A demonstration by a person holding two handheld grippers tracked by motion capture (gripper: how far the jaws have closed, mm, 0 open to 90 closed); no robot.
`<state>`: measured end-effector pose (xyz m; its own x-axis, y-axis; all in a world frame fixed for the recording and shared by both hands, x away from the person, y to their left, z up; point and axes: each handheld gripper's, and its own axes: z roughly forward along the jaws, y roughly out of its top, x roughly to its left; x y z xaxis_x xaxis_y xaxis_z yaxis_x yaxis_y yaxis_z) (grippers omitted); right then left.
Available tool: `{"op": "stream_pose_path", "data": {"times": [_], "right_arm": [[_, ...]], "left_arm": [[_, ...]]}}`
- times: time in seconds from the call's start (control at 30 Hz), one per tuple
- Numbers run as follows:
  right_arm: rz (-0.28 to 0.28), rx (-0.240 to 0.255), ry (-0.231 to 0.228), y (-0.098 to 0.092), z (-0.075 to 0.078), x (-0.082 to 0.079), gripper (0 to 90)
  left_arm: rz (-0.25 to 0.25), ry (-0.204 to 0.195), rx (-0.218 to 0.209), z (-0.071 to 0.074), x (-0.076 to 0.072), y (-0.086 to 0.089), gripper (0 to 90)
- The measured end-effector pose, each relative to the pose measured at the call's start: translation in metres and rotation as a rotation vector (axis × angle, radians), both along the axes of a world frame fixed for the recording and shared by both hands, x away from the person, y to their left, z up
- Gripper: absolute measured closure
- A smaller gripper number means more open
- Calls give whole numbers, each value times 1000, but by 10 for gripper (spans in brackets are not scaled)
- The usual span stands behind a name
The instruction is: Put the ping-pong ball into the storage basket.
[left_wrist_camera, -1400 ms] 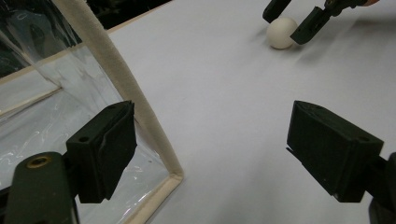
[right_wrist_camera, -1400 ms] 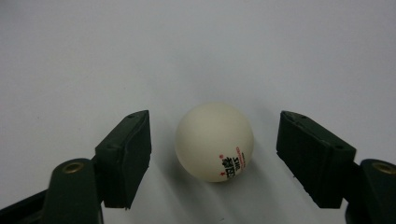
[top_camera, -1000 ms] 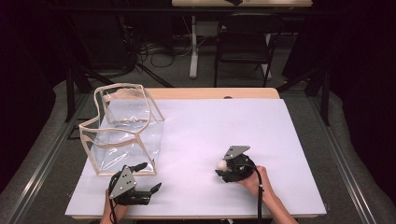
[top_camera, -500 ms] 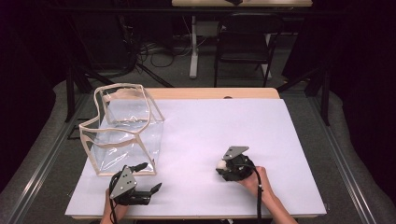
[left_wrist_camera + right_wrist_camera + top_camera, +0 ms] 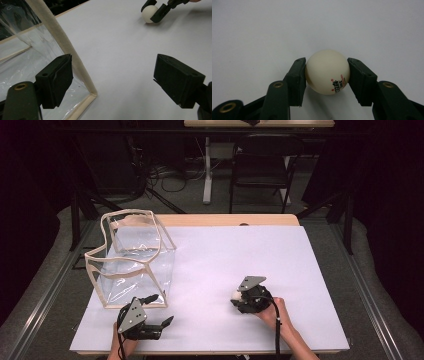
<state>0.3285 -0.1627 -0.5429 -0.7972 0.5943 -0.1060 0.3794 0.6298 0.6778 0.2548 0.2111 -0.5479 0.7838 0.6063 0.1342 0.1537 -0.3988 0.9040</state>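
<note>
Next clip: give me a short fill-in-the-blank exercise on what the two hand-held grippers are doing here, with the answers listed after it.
1. The right hand-held gripper is shut on a white ____.
2. The jaws of the left hand-held gripper stand ____, with nothing between them.
3. The clear bag has ____-coloured edging and stands on the left part of the table.
4. The ball carries printed lettering on its ____ half in the right gripper view.

Missing words: ball; open; beige; lower
</note>
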Motion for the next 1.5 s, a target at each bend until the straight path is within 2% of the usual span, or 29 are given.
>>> {"op": "stream_pose_path", "data": {"times": [0.23,0.57,1.5], "right_arm": [[-5,8,-34,-1,8,-2,505],[-9,16,-57,-2,15,-1,506],[-22,42,-94,1,37,3,509]], "left_arm": [[3,-1,5,0,0,1,159],[1,0,4,0,0,1,159],[1,2,0,0,0,0,159]]}}
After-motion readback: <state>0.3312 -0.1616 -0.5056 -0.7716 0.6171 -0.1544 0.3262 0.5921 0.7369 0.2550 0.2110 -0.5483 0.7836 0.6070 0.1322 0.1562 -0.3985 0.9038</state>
